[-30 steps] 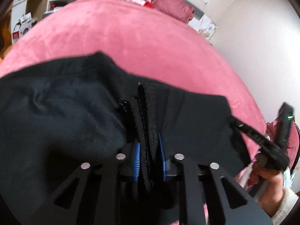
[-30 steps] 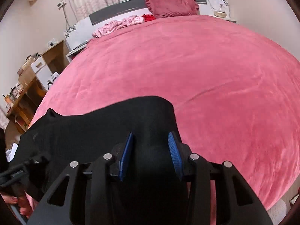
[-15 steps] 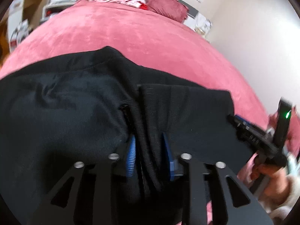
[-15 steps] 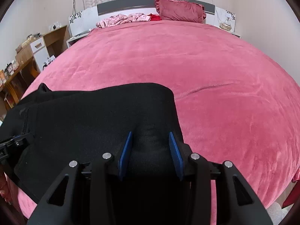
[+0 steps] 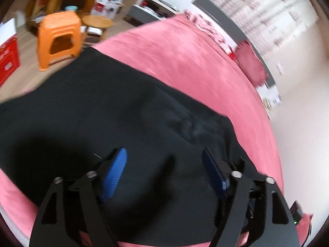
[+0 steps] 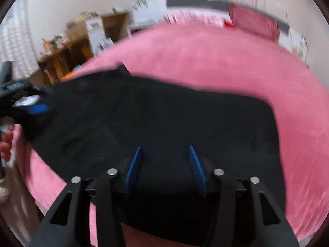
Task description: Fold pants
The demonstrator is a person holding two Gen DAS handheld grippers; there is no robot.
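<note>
The black pants (image 5: pixel 115 119) lie flat near the front edge of the pink bed (image 5: pixel 195 65); they also fill the right wrist view (image 6: pixel 164 119). My left gripper (image 5: pixel 164 154) is open above the pants with nothing between its blue pads (image 5: pixel 115 170). My right gripper (image 6: pixel 165 152) is open too, low over the cloth's near edge; whether its pads (image 6: pixel 133 164) touch the fabric is not clear. The left gripper also shows at the left edge of the right wrist view (image 6: pixel 30 107). Both views are blurred.
An orange plastic stool (image 5: pixel 58 37) and a round wooden stool (image 5: pixel 97 21) stand on the floor left of the bed. A dark pink pillow (image 6: pixel 254 21) and patterned clothes (image 5: pixel 207 30) lie at the headboard. Wooden shelves (image 6: pixel 67 51) stand at the far left.
Both grippers have let go of the pants and opened. The pants now lie flat on the bed. Both cameras have swung to the left.
</note>
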